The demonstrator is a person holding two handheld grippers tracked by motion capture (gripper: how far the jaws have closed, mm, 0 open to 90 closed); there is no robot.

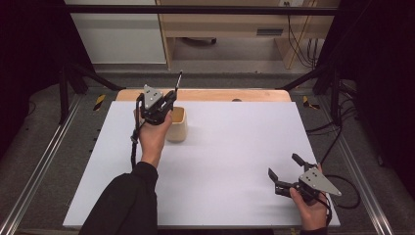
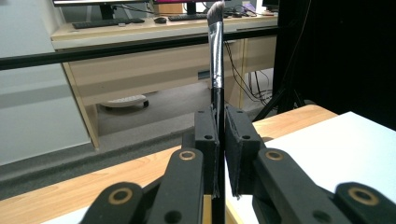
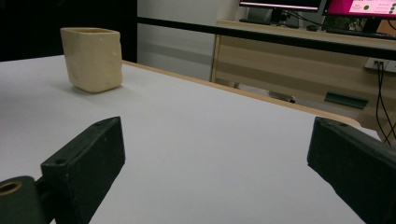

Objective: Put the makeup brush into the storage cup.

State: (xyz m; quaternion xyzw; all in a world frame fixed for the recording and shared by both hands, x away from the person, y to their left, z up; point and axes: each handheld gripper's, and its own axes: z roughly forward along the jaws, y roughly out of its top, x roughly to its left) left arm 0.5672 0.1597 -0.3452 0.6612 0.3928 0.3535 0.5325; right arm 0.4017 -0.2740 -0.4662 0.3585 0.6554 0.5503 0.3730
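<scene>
Brush [image 2: 216, 56] is pinched dead centre between the two black jaws of the left claw [image 2: 219, 140], seen nice and close in the left gripper view. It's held pretty much upright: the dark handle is clamped by the pads, a silvery metal band sits above that, and the angled bristle tip pokes up well past the jaw ends. The bottom of the handle runs down behind the jaws and can't really be made out.

From the high view, the left claw [image 1: 169, 98] is raised at the far left part of the white tabletop [image 1: 235, 161], and the brush [image 1: 179, 80] is seen sticking out of it as a thin dark stick, pointed away from the person. The cup [image 1: 177, 125], a cream-coloured squarish thing, is stood upright on the tabletop just beside and below that claw, partly covered by the hand. Whether the brush is touching the cup can't be told; the tip is clearly up above it.

Inside of the cup isn't shown well enough to call. In the right gripper view only its outer walls and rim are seen [image 3: 93, 58].

The right claw [image 1: 285, 170] is held low near the front right corner of the tabletop, well apart from the cup, jaws spread wide with nothing between them.
</scene>
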